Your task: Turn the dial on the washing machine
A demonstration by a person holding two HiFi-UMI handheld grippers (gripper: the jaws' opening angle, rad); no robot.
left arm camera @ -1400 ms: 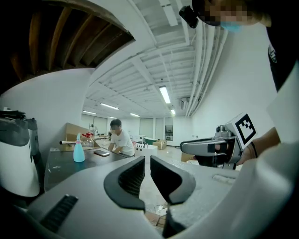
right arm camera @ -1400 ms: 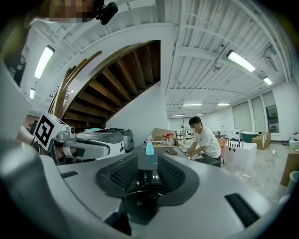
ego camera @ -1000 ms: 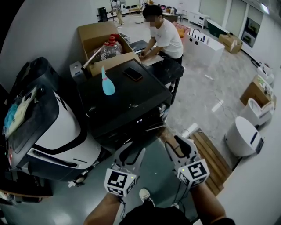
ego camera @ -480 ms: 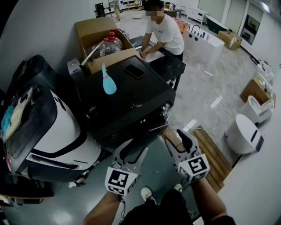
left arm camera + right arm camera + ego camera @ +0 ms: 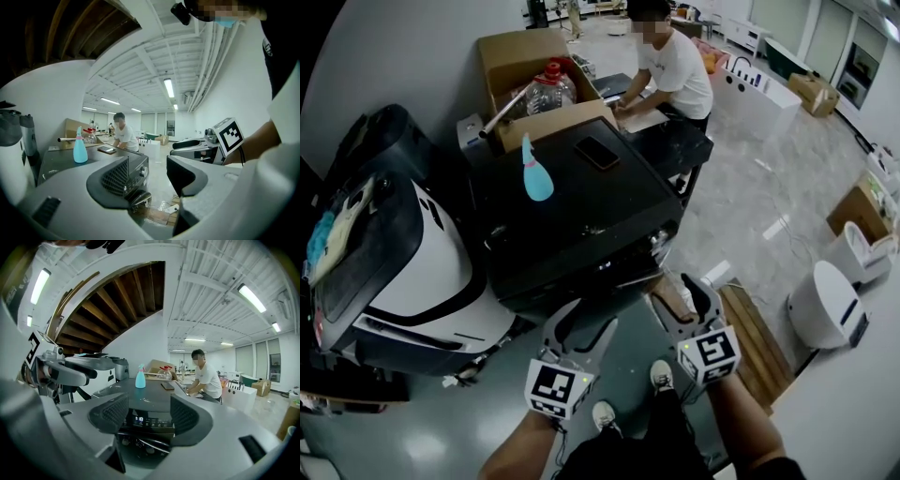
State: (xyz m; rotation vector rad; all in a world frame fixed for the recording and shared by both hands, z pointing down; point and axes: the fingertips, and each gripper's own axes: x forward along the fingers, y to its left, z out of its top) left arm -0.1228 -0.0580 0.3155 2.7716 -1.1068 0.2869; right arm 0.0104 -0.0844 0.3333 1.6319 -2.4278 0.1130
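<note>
The black washing machine stands in front of the person holding the grippers, its control panel facing them. Its dial sits at the right end of that front panel and shows in the left gripper view through the gap between the jaws, well beyond them. The left gripper hovers short of the machine's front, its jaws opening wide with nothing gripped. The right gripper hangs beside it, just off the machine's front right corner, its jaws also opening and empty; its view looks at the lit display. A blue spray bottle and a phone rest on the machine's lid.
</note>
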